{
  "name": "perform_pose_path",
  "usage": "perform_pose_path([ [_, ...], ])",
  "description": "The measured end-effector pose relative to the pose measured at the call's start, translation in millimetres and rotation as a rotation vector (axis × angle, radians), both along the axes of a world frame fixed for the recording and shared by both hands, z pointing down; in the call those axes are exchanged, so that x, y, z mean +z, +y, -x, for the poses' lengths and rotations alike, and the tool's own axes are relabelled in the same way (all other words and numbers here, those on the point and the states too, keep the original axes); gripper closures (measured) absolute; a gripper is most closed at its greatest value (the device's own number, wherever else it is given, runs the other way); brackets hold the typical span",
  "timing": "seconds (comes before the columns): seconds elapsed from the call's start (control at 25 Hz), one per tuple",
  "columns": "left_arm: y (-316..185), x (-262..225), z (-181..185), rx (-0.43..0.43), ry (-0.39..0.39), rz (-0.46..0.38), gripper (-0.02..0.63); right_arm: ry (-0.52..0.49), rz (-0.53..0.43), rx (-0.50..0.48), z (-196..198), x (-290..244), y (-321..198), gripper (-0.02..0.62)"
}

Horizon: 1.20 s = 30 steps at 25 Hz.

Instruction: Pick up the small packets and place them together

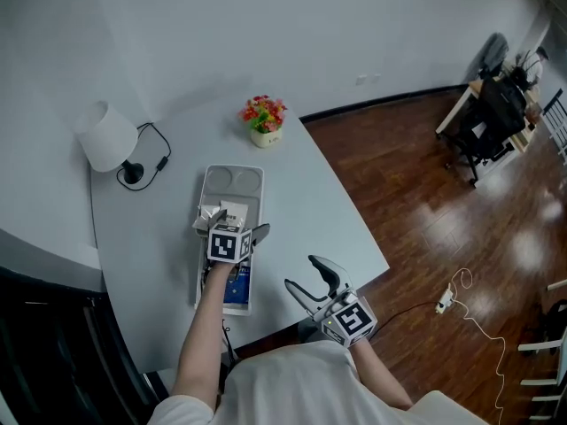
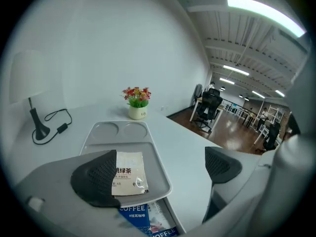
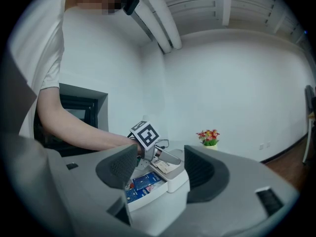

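A white tea packet (image 2: pixel 129 174) lies flat on the grey tray (image 2: pixel 158 169), loose and just inside my left gripper's (image 2: pixel 158 174) left pad (image 2: pixel 96 179). That gripper is open, with nothing pressed between its jaws. In the head view the left gripper (image 1: pixel 234 227) hovers over the tray (image 1: pixel 232 181), where pale packets (image 1: pixel 232 212) lie. Blue coffee packets (image 2: pixel 143 218) fill the white box (image 1: pixel 198 297) at the tray's near end. My right gripper (image 1: pixel 312 282) is open and empty near the table's front edge. It looks toward the box's blue packets (image 3: pixel 143 184) and the left gripper's marker cube (image 3: pixel 144 134).
A white lamp (image 1: pixel 108 138) with a black cable (image 1: pixel 158 161) stands at the table's back left. A small pot of flowers (image 1: pixel 263 122) sits at the back. The table's right edge (image 1: pixel 354 220) drops to a wooden floor. A desk and chair (image 1: pixel 492 113) stand far right.
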State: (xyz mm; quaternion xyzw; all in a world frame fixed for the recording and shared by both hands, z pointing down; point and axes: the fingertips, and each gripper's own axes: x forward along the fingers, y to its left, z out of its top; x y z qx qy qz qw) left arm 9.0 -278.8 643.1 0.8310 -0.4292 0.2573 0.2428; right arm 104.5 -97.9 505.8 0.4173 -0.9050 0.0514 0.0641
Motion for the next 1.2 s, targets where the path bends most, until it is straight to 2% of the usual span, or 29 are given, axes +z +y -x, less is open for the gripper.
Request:
perform_pose_path([
  [0.36, 44.2, -63.5, 20.1, -0.028, 0.114, -0.181, 0.051, -0.036, -0.028, -0.013, 8.0, -9.4, -7.7, 0.307],
  [0.56, 70.6, -131.1, 48.6, -0.105, 0.228, -0.371, 0.051, -0.091, -0.064, 0.029, 9.4, -26.6, -22.0, 0.307],
  [0.68, 90.5, -170.4, 71.0, -0.155, 0.284, -0.496, 0.052, -0.091, -0.089, 0.028, 15.2, -36.3, -28.7, 0.307],
  [0.76, 105.4, -189.0, 88.9, -0.186, 0.272, -0.575, 0.054, -0.09, -0.108, 0.021, 21.4, -42.4, -31.6, 0.304],
  [0.92, 135.9, -208.8, 129.8, -0.258, 0.147, -0.702, 0.073, -0.142, -0.163, -0.03, 36.7, -61.7, -31.1, 0.302],
  [0.96, 143.9, -211.2, 139.4, -0.277, 0.122, -0.722, 0.111, -0.159, -0.183, -0.05, 40.3, -66.9, -29.0, 0.308],
  [1.2, 191.8, -210.2, 188.3, -0.408, 0.058, -0.774, 0.155, -0.134, -0.239, -0.087, 57.5, -76.2, -23.5, 0.308],
])
